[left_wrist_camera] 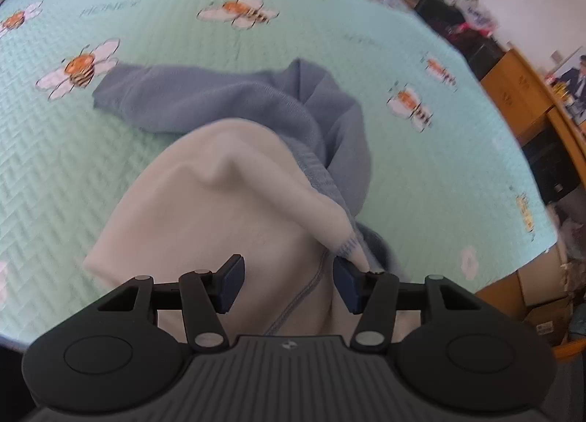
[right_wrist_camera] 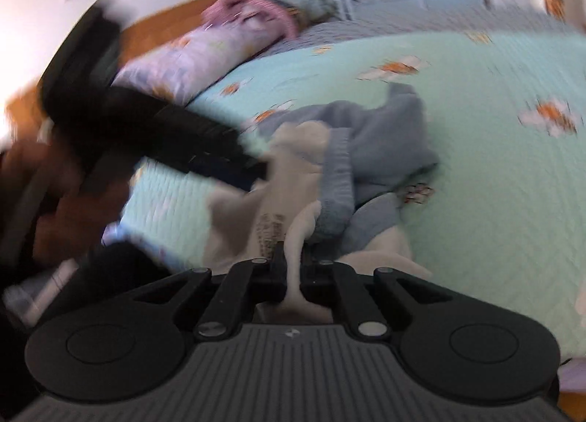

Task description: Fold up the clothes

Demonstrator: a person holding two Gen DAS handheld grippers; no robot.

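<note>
A garment with blue outside and cream lining [left_wrist_camera: 219,180] lies bunched on the mint bee-print bedspread [left_wrist_camera: 110,151]. My left gripper [left_wrist_camera: 289,281] is open, its jaws apart over the cream fabric, and a fold rests against the right fingertip [left_wrist_camera: 346,284]. My right gripper [right_wrist_camera: 293,268] is shut on a cream fold of the same garment [right_wrist_camera: 329,165], held just above the bed. The left gripper also shows as a blurred black shape in the right wrist view [right_wrist_camera: 154,129], reaching to the garment.
A lilac pillow [right_wrist_camera: 205,52] lies at the head of the bed by a wooden headboard [right_wrist_camera: 161,30]. Wooden furniture [left_wrist_camera: 520,92] and boxes stand past the bed's right edge. The bedspread [right_wrist_camera: 494,184] stretches wide to the right.
</note>
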